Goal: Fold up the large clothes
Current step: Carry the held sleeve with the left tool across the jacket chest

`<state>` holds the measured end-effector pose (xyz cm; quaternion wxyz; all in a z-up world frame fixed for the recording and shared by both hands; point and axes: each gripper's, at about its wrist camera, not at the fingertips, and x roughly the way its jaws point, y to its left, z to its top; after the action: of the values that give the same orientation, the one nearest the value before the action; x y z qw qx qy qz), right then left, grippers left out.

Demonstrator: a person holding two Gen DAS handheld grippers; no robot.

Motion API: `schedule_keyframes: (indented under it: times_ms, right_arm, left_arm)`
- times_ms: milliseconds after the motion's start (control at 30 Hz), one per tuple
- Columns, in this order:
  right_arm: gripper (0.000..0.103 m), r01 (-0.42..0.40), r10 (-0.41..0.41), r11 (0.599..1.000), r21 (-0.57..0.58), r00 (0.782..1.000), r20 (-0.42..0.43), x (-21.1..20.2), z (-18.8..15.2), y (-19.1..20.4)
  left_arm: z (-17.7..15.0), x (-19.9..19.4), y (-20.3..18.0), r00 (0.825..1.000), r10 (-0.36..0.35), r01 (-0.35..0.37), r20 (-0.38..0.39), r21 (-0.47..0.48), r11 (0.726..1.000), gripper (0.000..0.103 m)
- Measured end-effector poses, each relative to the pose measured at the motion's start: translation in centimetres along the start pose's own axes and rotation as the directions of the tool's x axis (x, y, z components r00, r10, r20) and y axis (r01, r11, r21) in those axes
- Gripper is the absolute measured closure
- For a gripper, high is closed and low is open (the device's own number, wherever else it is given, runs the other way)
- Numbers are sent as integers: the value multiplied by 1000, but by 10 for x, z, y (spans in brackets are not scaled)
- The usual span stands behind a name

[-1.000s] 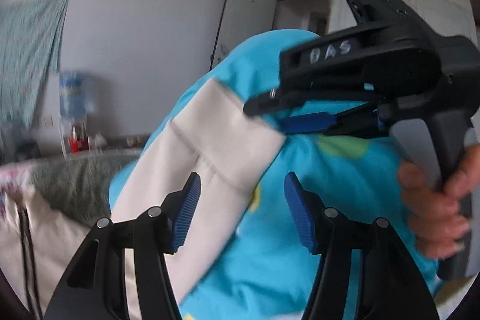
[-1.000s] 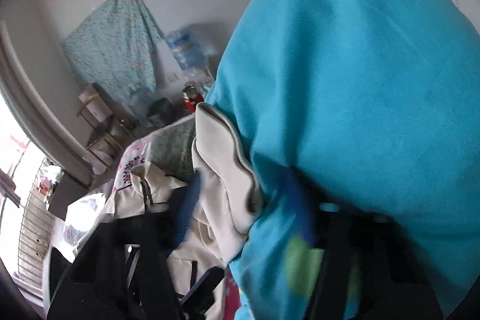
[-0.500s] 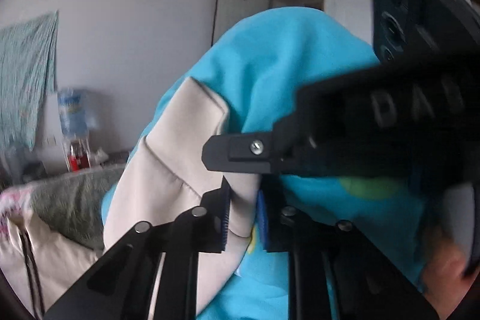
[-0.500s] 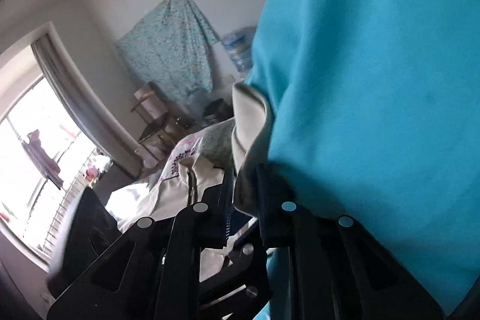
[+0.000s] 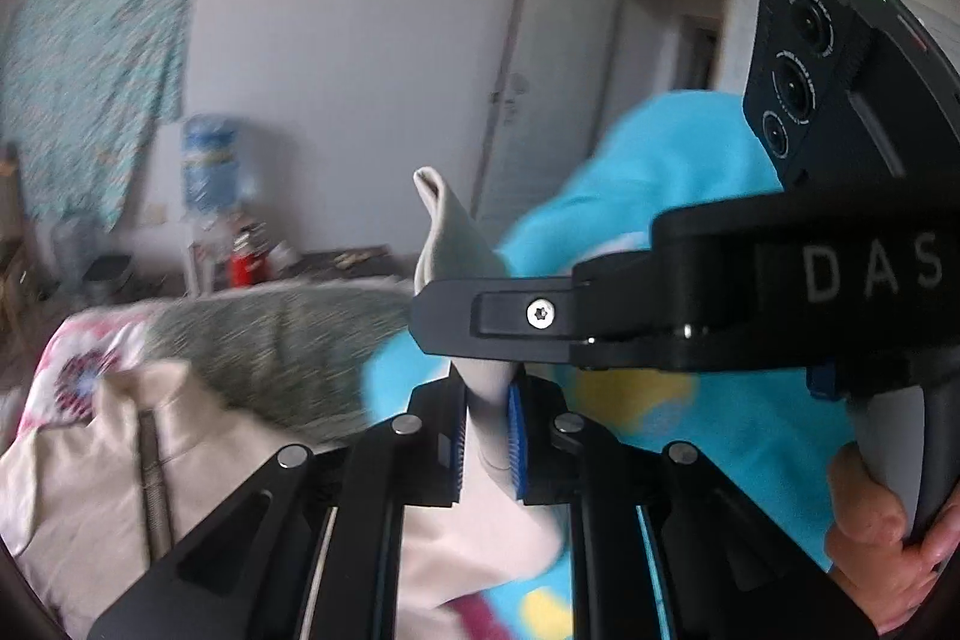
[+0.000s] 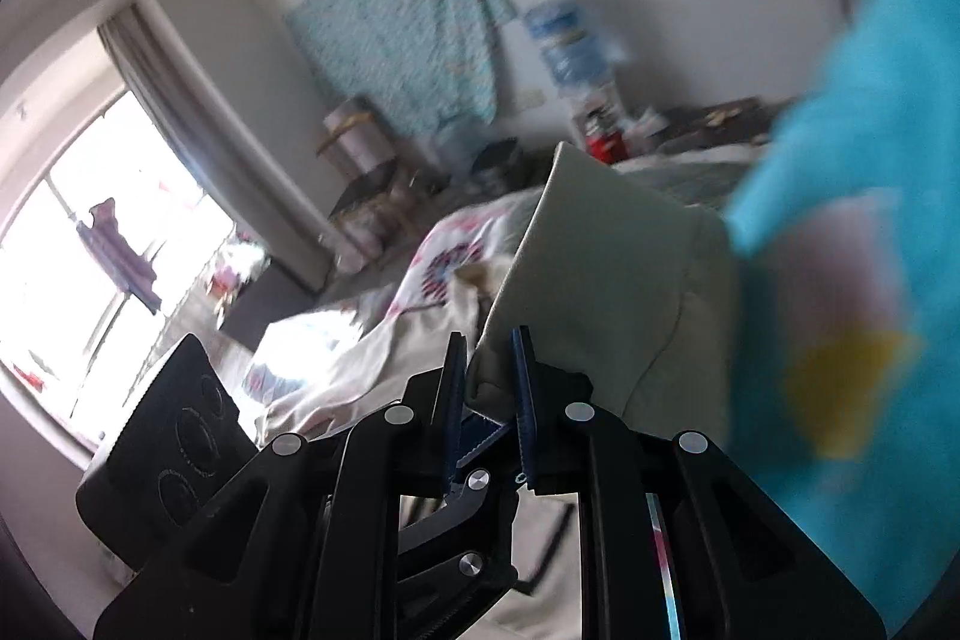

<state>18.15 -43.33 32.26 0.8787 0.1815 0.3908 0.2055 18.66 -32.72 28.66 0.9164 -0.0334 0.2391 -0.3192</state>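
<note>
Change since a second ago: our left gripper and right gripper have both closed onto the cream cuff. Turquoise garment hangs above the bed, trailing rightward from both pinches, side by side.

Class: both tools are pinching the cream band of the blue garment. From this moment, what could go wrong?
1. The left tool and right tool both grip one narrow cream band; it may slip free.
2. The tools sit almost against each other, so they could collide.
3. The blue garment hangs loose and could snag the beige jacket below.
</note>
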Motion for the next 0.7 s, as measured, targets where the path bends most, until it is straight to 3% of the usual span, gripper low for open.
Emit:
schedule_keyframes:
  times_ms: [100, 167, 200, 233, 367, 433, 500, 567, 700]
  right_arm:
    - [86, -63, 64, 998, 28, 995, -74, 57, -4, 25]
    - [79, -115, 130, 987, 115, 983, -128, 93, -24, 33]
    - [66, -107, 133, 981, 165, 978, -158, 106, -35, 35]
    - [47, -98, 128, 979, 180, 978, -164, 113, -44, 37]
    - [45, -87, 104, 980, 177, 991, -87, 109, -81, 34]
    - [43, -37, 54, 985, 171, 994, -96, 117, -90, 25]
    - [41, 62, -43, 986, 153, 992, -122, 138, -95, 17]
    - [41, 178, -159, 973, 144, 978, -134, 153, -108, -2]
    - [39, 162, -138, 959, 232, 984, -115, 173, -134, -42]
  left_arm:
    - [-12, -8, 56, 999, 23, -27, -39, -93, 995, 92]
    - [-30, -12, 102, 995, 47, -61, -92, -150, 987, 93]
    - [-47, -19, 125, 989, 84, -104, -125, -166, 981, 93]
    - [-59, -24, 141, 984, 111, -136, -141, -177, 975, 93]
    - [-115, -47, 219, 949, 217, -271, -229, -243, 931, 93]
    - [-139, -54, 250, 926, 272, -330, -260, -216, 919, 93]
    - [-159, -57, 267, 911, 290, -356, -293, -207, 911, 93]
    - [-179, -55, 289, 911, 275, -351, -308, -229, 908, 93]
    - [-213, -50, 301, 907, 251, -331, -339, -200, 922, 92]
